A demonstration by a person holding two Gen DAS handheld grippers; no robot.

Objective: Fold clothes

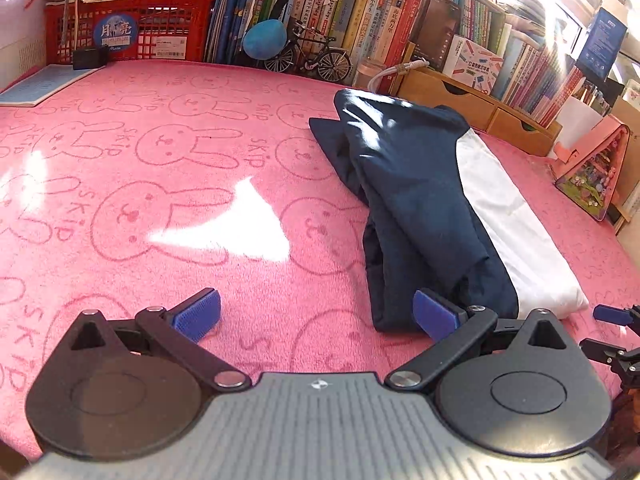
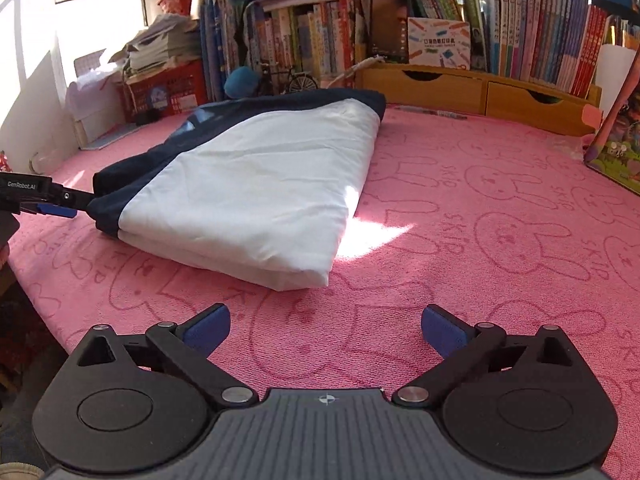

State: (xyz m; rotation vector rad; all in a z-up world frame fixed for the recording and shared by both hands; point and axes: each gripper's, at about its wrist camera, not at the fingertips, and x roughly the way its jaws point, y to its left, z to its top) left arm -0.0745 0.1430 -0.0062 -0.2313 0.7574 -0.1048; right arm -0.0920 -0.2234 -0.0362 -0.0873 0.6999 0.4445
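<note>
while both tools hang over the pink bunny cloth [image 2: 500, 184]:
left gripper [image 1: 318, 314]: wide, empty
right gripper [image 2: 326, 330]: wide, empty
folded shirt [image 2: 256, 192]: lies flat

The left wrist view shows only one blue pad and some black linkage of the right gripper [image 1: 614, 316], the rest cut off by the right edge. In the right wrist view the left gripper [image 2: 56, 209] enters from the left edge, body out of frame. The folded garment [image 2: 248, 184] hides its own inner layers. Book spines [image 2: 560, 32] appear printed, but are too small to read.
</note>
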